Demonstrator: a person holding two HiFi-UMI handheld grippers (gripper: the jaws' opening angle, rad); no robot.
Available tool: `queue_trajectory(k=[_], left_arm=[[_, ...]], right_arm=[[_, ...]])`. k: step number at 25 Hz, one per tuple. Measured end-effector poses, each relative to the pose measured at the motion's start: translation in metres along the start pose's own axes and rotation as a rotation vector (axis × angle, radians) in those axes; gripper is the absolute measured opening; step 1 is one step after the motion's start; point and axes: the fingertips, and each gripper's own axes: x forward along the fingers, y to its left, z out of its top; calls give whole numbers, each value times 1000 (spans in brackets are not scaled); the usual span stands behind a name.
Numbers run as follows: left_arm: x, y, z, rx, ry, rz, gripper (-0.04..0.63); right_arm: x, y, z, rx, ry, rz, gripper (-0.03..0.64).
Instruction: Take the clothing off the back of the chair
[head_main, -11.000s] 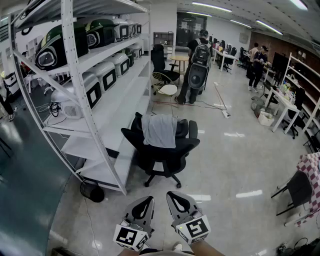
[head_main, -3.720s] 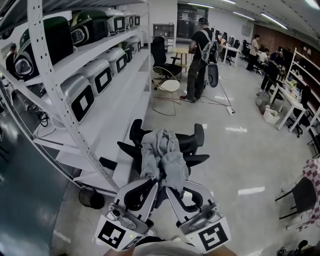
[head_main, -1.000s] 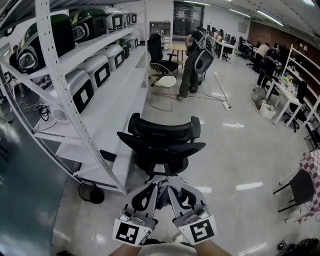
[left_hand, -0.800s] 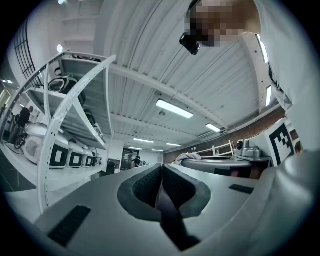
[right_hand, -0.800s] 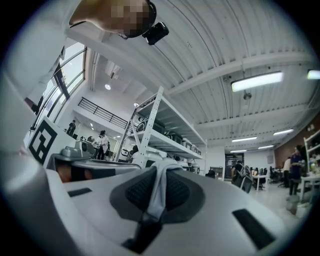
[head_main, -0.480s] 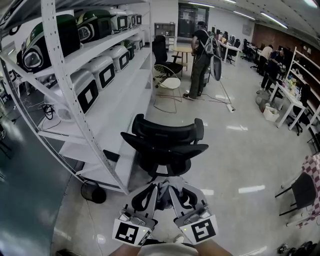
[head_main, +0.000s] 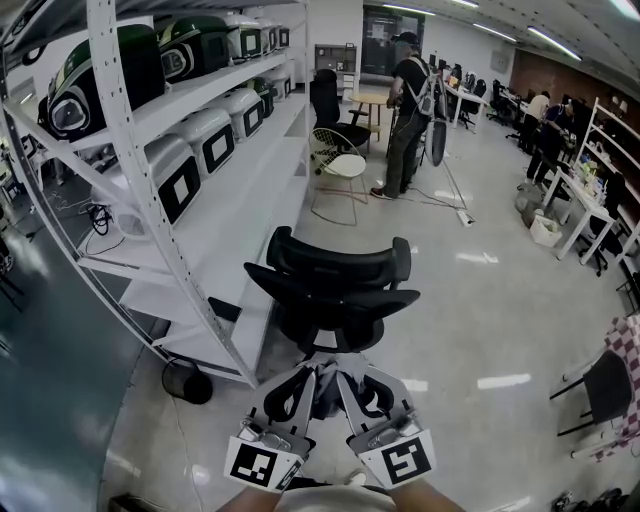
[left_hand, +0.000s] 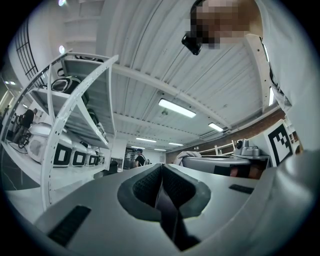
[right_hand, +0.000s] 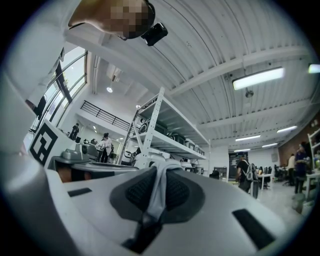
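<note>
The black office chair (head_main: 332, 292) stands in front of me with its back bare. The grey garment (head_main: 325, 393) hangs bunched between my two grippers, low in the head view and clear of the chair. My left gripper (head_main: 309, 369) is shut, and a dark strip of fabric sits between its pads (left_hand: 150, 182). My right gripper (head_main: 341, 370) is shut on a grey fold of the garment (right_hand: 157, 192), which runs up between its pads. Both grippers are close together, tips nearly touching, just short of the chair's seat.
White metal shelving (head_main: 215, 190) with boxed appliances runs along the left, its post (head_main: 150, 200) near the chair. A black bin (head_main: 186, 381) sits at its foot. A person with a backpack (head_main: 410, 100) stands farther back. Desks and people fill the far right.
The grey garment, draped over the chair back at first, has come off and hangs between my grippers. Over the last second both grippers keep still.
</note>
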Motion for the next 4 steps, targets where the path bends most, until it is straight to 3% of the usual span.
queue_trajectory(k=[4], left_arm=[[0,-1,-1,-4,5,3,17]], right_arm=[[-1,0,1,3,-3,7,32]])
